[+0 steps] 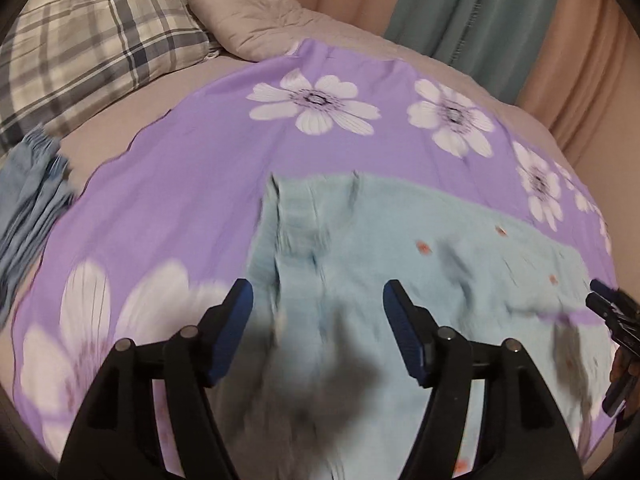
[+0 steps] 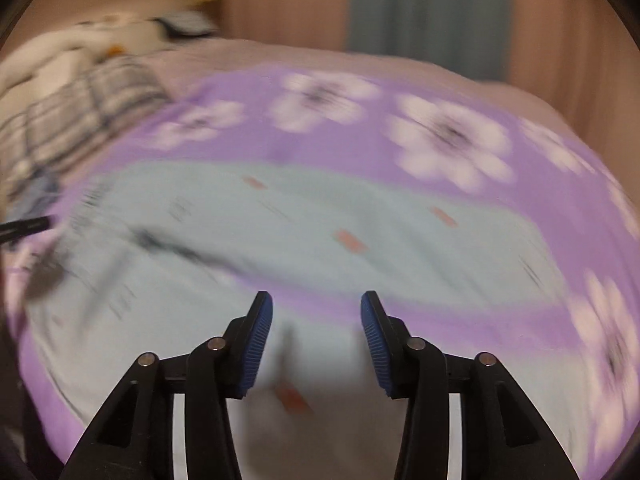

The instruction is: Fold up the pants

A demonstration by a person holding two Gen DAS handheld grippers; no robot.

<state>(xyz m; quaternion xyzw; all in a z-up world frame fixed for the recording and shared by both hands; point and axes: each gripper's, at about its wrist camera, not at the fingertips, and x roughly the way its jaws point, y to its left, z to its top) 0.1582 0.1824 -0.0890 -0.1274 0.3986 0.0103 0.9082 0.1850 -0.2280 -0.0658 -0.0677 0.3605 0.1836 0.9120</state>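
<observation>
Light blue pants (image 1: 400, 256) with small orange marks lie spread on a purple flowered sheet (image 1: 180, 184). Their waistband end is toward the left in the left wrist view. My left gripper (image 1: 318, 300) is open and empty, just above the waist part. My right gripper (image 2: 317, 312) is open and empty above the near edge of the pants (image 2: 280, 240), which run across the blurred right wrist view over the purple sheet (image 2: 360, 152). The right gripper also shows at the right edge of the left wrist view (image 1: 612, 320).
A plaid pillow (image 1: 88, 48) and a beige pillow (image 1: 248, 12) lie at the head of the bed. Blue folded cloth (image 1: 32, 200) sits at the left edge. Pink and teal curtains (image 1: 480, 12) hang behind the bed.
</observation>
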